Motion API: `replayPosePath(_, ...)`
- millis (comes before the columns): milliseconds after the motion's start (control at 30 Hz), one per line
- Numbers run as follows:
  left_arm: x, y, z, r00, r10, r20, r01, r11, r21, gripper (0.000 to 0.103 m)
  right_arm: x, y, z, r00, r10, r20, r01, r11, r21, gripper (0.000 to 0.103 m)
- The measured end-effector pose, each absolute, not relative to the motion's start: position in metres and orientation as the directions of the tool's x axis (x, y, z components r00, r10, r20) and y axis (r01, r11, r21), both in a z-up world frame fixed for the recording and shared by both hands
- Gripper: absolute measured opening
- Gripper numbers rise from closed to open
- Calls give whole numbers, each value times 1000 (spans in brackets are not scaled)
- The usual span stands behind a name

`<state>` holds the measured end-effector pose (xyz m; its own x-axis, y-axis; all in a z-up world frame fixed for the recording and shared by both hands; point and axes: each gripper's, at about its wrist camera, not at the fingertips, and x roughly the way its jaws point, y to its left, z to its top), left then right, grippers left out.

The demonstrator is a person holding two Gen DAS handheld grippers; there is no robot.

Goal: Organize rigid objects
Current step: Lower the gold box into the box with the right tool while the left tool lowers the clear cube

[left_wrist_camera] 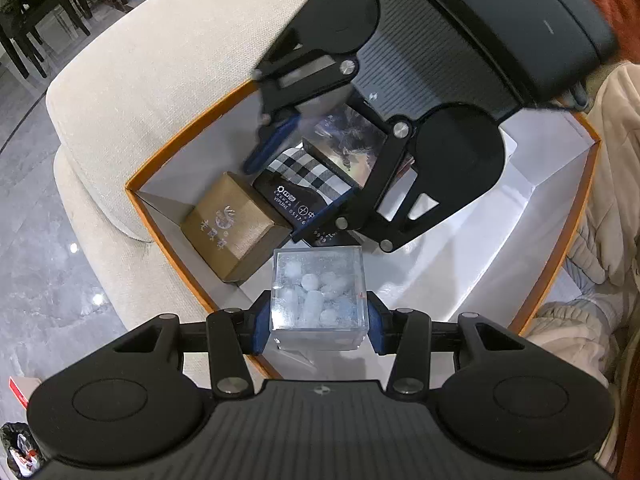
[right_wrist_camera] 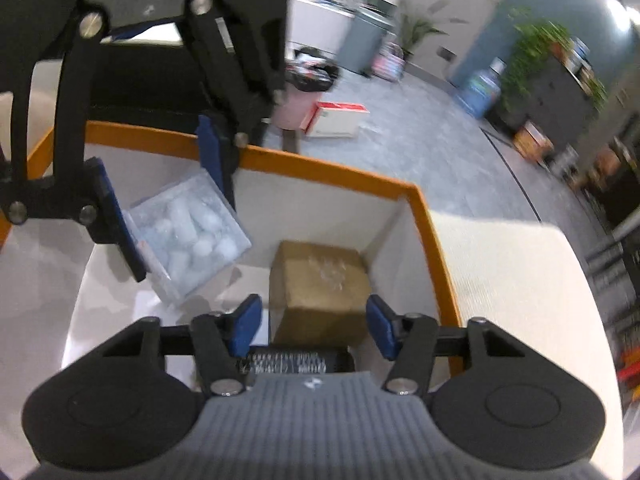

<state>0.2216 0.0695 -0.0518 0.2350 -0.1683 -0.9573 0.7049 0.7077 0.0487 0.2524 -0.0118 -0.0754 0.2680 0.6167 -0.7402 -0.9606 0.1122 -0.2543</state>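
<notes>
Because we want the clear box packed beside the brown box in the orange-rimmed tray, our left gripper pinches it above the floor while our right gripper, spread and empty, straddles the brown box's near end.

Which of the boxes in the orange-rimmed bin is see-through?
The clear box clamped in the left gripper; the gold box and black box are opaque.
</notes>
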Motion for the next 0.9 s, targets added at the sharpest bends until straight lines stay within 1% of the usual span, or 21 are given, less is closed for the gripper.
replayPosePath(133, 219, 70, -51, 246, -163, -955, 701, 711, 59, 53, 264, -14, -80, 197, 572, -796, -969, 234, -72, 49)
replayPosePath(233, 216, 71, -50, 261, -157, -952, 687, 723, 69, 53, 276, -5, -86, 162, 558, -814, -952, 304, 19, 48)
replayPosePath(267, 216, 73, -50, 268, -156, -951, 678, 732, 71, 53, 279, -2, -89, 142, 553, -821, -948, 314, 48, 45)
replayPosePath(333, 218, 75, -48, 269, -163, -949, 668, 742, 62, 53, 279, 7, -94, 106, 558, -823, -948, 307, 87, 29)
replayPosePath(467, 216, 73, -44, 286, -161, -944, 667, 742, 75, 53, 270, 12, -103, 142, 541, -829, -952, 305, 36, 29)
replayPosePath(500, 217, 73, -44, 297, -156, -942, 661, 745, 85, 53, 272, 10, -104, 146, 538, -830, -948, 316, 38, 28)
replayPosePath(633, 224, 81, -42, 300, -182, -936, 637, 769, 55, 53, 282, 10, -105, 139, 553, -821, -928, 361, 86, 28)
replayPosePath(733, 221, 79, -43, 299, -182, -937, 668, 741, 69, 53, 283, 7, -98, 138, 545, -827, -927, 366, 86, 28)
replayPosePath(900, 218, 66, -53, 286, -186, -940, 758, 644, 104, 53, 280, -6, -90, 201, 512, -835, -914, 405, 28, 30)
